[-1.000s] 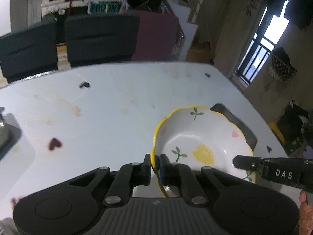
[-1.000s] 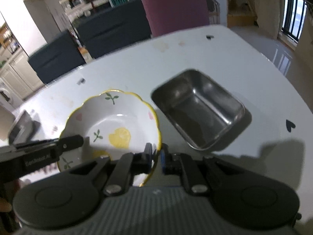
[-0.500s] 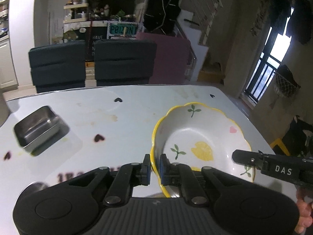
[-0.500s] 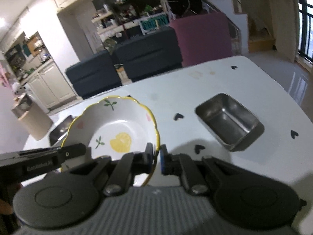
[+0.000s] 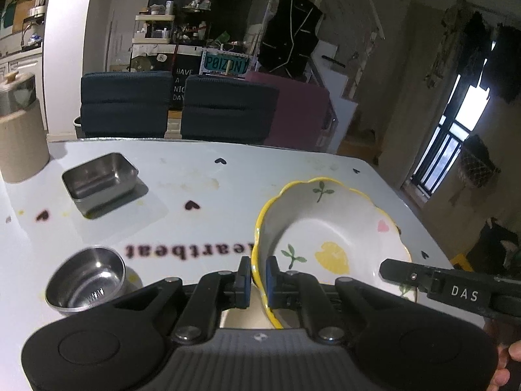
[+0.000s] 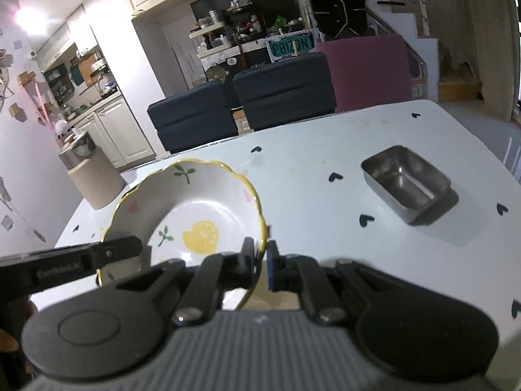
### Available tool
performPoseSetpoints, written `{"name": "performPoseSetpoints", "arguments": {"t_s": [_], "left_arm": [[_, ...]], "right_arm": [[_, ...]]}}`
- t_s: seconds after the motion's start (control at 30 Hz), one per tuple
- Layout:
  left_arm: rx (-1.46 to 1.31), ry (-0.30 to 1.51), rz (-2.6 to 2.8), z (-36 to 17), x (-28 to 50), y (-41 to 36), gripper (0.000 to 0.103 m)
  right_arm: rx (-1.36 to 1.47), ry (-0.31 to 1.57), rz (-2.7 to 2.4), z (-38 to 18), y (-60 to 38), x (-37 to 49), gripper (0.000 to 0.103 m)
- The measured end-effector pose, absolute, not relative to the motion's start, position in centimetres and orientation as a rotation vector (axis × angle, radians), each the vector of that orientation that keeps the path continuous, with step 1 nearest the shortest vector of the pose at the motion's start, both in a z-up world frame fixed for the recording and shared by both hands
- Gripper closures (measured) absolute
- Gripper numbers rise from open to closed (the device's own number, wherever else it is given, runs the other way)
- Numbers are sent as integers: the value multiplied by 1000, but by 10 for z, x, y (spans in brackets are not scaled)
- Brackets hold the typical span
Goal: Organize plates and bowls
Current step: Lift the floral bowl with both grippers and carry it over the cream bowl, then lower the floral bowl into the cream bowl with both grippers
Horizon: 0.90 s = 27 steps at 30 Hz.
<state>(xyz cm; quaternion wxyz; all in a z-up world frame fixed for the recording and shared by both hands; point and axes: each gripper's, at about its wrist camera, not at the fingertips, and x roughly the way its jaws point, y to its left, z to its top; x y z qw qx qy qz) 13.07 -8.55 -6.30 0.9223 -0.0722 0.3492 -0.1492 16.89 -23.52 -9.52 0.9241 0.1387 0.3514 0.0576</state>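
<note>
The scalloped ceramic bowl (image 5: 329, 228), white with a yellow rim and painted sprigs, hearts and a yellow tulip, hangs between my two tools above the white bench (image 5: 228, 189), tilted a little rather than resting flat. My left hand-held gripper (image 5: 258, 277) is clamped on the bowl's near-left rim, one blue pad inside the wall and one outside. My right hand-held gripper (image 6: 260, 259) pinches the opposite rim the same way, its jaws closed down to the thickness of the wall. In the left wrist view a small round steel bowl (image 5: 85, 278) stands on the bench just left of my gripper, and a rectangular steel tray (image 5: 99, 181) sits farther back on the left. The right wrist view shows a second rectangular steel tray (image 6: 407, 182) well off to the right. Black hearts are printed across the bench top, and dark blue chairs (image 5: 176, 107) stand behind its far edge.
</note>
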Motion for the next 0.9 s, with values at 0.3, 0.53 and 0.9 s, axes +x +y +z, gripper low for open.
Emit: {"name": "performPoseSetpoints", "arguments": {"t_s": [0.3, 0.53, 0.9], "left_arm": [[-215, 792, -320, -102, 123, -85, 93], [-197, 855, -293, -122, 131, -84, 94], [-164, 931, -279, -145, 139, -90, 94]], "right_arm": [[219, 789, 103, -106, -232, 158, 94], [198, 885, 100, -127, -225, 166, 94], [159, 982, 75, -143, -217, 171, 94]]}}
